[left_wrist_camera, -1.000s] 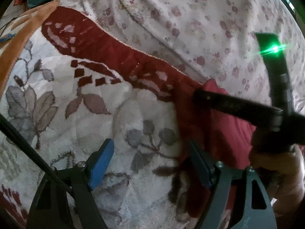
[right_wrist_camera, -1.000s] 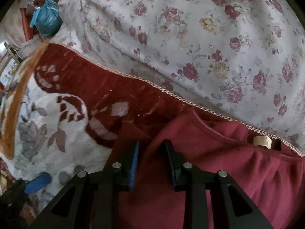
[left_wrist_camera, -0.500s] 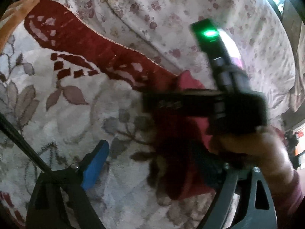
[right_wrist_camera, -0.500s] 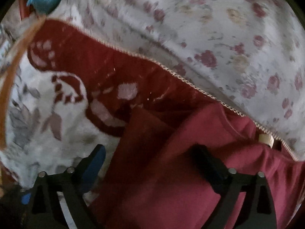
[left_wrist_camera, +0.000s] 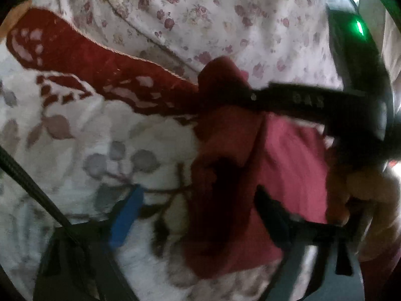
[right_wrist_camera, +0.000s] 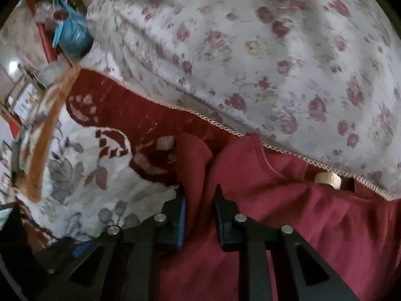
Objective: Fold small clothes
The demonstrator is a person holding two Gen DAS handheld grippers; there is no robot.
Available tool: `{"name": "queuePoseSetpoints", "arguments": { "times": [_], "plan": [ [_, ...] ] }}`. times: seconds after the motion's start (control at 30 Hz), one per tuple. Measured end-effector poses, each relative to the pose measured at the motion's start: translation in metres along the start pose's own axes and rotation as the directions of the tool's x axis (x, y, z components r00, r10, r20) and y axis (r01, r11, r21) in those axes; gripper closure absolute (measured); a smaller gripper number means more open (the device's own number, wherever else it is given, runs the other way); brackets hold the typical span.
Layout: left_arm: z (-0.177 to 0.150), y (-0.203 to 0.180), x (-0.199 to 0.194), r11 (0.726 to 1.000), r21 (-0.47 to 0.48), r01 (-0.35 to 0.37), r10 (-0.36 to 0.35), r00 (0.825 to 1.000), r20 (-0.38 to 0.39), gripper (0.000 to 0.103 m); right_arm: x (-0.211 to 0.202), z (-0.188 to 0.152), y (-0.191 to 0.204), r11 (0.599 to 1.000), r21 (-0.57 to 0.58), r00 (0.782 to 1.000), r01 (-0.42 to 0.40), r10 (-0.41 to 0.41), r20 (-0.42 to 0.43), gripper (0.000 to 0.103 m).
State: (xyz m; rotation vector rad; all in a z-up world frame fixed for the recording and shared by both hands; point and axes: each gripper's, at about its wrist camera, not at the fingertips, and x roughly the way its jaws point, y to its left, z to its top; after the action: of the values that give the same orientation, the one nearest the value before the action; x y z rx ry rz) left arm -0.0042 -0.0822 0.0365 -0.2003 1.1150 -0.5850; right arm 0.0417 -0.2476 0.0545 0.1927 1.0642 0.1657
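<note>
Now the maroon shirt (right_wrist_camera: 288, 225) lies on the patterned rug (right_wrist_camera: 87, 175) beside the flowered bedsheet (right_wrist_camera: 250, 50). Half a second ago the right gripper (right_wrist_camera: 199, 198) was spread; its fingers have since closed, pinching a raised fold, so a fold looks underway. The left gripper (left_wrist_camera: 198, 208) stays spread over the shirt's edge.

Left tool (left_wrist_camera: 198, 215) motion-blurred
</note>
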Motion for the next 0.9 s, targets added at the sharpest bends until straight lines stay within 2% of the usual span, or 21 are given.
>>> {"name": "queuePoseSetpoints", "arguments": {
  "times": [0.1, 0.17, 0.2, 0.23, 0.3, 0.4, 0.6, 0.67, 0.73, 0.77, 0.8, 0.9],
  "plan": [
    [0.0, -0.007, 0.005, 0.999, 0.016, 0.049, -0.048, 0.999, -0.009, 0.072, -0.003, -0.004, -0.011, 1.0, 0.026, 1.0, -0.015, 0.015, -0.008, 0.082],
    [-0.003, -0.016, 0.003, 0.998, 0.06, 0.025, -0.026, 1.0, 0.008, 0.079, -0.003, -0.005, -0.015, 0.999, 0.035, 0.999, -0.028, 0.029, -0.022, 0.08],
    [-0.005, -0.022, 0.001, 0.996, 0.087, 0.017, -0.018, 1.0, 0.017, 0.081, -0.003, -0.005, -0.014, 0.999, 0.043, 0.999, -0.031, 0.032, -0.026, 0.073],
    [-0.005, -0.025, 0.001, 0.994, 0.104, 0.012, -0.014, 1.0, 0.025, 0.081, -0.001, -0.001, -0.012, 0.998, 0.052, 0.999, -0.032, 0.034, -0.037, 0.067],
    [-0.007, -0.03, 0.0, 0.992, 0.126, 0.01, -0.014, 0.999, 0.032, 0.082, 0.003, 0.002, -0.007, 0.999, 0.051, 0.998, -0.018, 0.021, -0.058, 0.034],
    [-0.006, -0.029, 0.001, 0.992, 0.125, 0.015, -0.019, 0.999, 0.03, 0.082, 0.011, 0.008, 0.009, 1.0, 0.014, 0.997, -0.007, 0.008, -0.074, 0.014],
    [-0.003, -0.026, 0.004, 0.993, 0.116, 0.008, -0.011, 1.0, 0.026, 0.082, 0.056, 0.013, 0.035, 0.997, -0.066, 0.98, 0.043, -0.055, -0.193, 0.012],
    [-0.005, -0.023, 0.005, 0.994, 0.105, 0.003, -0.006, 1.0, 0.024, 0.08, 0.064, 0.009, 0.036, 0.994, -0.088, 0.975, 0.069, -0.086, -0.203, 0.015],
    [-0.005, -0.022, 0.006, 0.996, 0.086, 0.007, -0.008, 1.0, 0.017, 0.071, 0.056, 0.005, 0.029, 0.993, -0.077, 0.983, 0.093, -0.104, -0.153, 0.041],
    [-0.005, -0.023, 0.005, 0.997, 0.081, 0.014, -0.015, 1.0, 0.017, 0.071, 0.049, 0.004, 0.025, 0.994, -0.072, 0.986, 0.084, -0.093, -0.135, 0.062],
    [-0.005, -0.026, 0.002, 0.997, 0.079, 0.026, -0.028, 0.999, 0.023, 0.071, 0.039, 0.003, 0.019, 0.998, -0.05, 0.992, 0.047, -0.053, -0.115, 0.075],
    [-0.007, -0.039, -0.005, 0.994, 0.075, 0.074, -0.076, 0.997, 0.019, 0.073, 0.0, -0.002, -0.006, 0.998, 0.031, 0.998, -0.048, 0.049, -0.029, 0.083]
  ]
}}
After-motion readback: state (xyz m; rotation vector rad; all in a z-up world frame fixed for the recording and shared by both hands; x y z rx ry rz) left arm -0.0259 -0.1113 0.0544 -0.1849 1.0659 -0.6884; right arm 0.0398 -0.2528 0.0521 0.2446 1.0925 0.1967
